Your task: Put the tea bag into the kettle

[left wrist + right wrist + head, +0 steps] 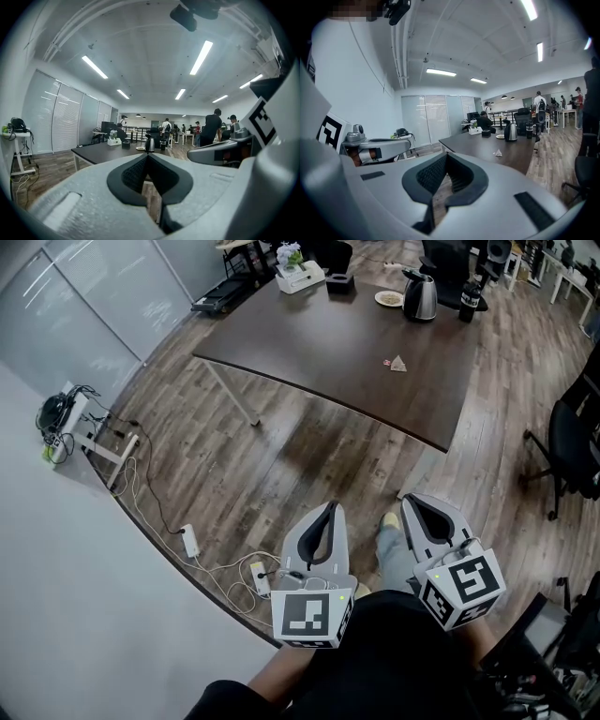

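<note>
Left gripper jaws together and empty, kettle on distant table

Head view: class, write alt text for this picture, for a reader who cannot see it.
The left gripper and right gripper, both shut and empty, are held low over a wooden floor, short of a dark table. On the table lies a small tea bag, apart from a steel kettle at the far end.
</note>
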The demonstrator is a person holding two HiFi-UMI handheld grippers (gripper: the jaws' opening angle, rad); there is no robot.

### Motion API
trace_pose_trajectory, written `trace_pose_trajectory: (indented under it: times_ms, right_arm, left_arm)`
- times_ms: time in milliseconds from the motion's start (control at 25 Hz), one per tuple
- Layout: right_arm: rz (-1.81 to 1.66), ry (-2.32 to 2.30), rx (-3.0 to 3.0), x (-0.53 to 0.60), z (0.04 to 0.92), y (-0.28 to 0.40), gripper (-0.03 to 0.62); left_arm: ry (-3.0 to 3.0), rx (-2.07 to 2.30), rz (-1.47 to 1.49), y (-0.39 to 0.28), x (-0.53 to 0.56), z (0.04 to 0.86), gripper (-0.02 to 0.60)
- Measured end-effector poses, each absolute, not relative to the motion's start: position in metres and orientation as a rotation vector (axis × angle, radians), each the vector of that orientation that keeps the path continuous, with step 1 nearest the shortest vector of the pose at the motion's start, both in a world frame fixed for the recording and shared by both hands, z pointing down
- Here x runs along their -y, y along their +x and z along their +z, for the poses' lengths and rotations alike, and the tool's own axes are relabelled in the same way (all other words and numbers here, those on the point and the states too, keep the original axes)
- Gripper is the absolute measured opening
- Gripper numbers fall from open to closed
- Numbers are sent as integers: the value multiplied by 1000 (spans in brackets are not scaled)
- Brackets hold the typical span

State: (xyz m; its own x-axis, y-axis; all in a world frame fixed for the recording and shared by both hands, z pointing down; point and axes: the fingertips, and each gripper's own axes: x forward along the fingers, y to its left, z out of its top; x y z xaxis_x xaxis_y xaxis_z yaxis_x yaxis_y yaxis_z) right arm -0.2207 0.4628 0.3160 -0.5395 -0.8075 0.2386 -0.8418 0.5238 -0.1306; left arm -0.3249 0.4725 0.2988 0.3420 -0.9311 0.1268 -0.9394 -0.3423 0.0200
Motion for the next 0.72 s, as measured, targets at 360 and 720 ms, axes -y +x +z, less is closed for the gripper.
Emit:
trace_pose_trajectory:
  times_ms: [360,720]
  right_arm:
    - [372,1423,2619,-403,319,-206,6]
    - [419,1409,2621,-328,326,-187,6]
  left_arm:
    - [2491,1749,184,-313,-417,303,3]
    - [2478,1742,253,-296,-344,310,3]
